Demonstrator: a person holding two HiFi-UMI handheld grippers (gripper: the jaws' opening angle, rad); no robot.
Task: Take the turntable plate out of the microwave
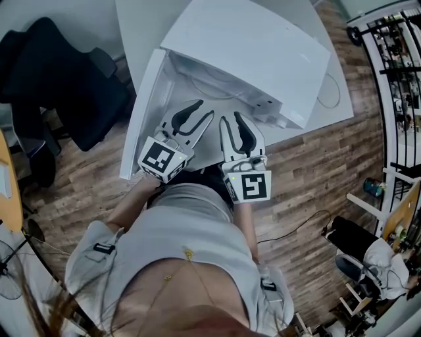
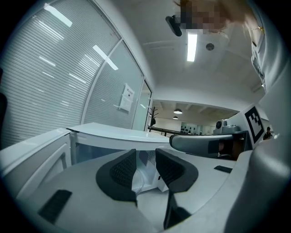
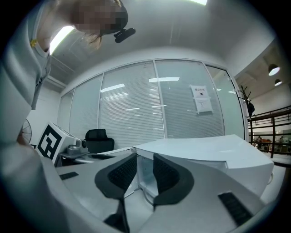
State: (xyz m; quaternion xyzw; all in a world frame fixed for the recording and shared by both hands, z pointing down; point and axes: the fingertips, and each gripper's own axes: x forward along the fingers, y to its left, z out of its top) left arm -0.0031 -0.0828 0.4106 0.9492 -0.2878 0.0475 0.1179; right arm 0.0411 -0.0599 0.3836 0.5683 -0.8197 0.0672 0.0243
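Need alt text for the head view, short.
Seen from above, a person holds the left gripper and right gripper side by side, jaws apart and empty, pointed at an open white microwave on a table. Its door stands open at the picture's left; a black chair stands on the wood floor.

the left gripper point(image 1: 205, 108) and the right gripper point(image 1: 231, 117) are held side by side ahead of the chest, both pointing forward and almost level, tips near each other but not touching. each has its jaws partly apart with a narrow gap between the pads. the left forearm point(image 1: 131, 204) angles inward; the right forearm point(image 1: 245, 227) runs straight.
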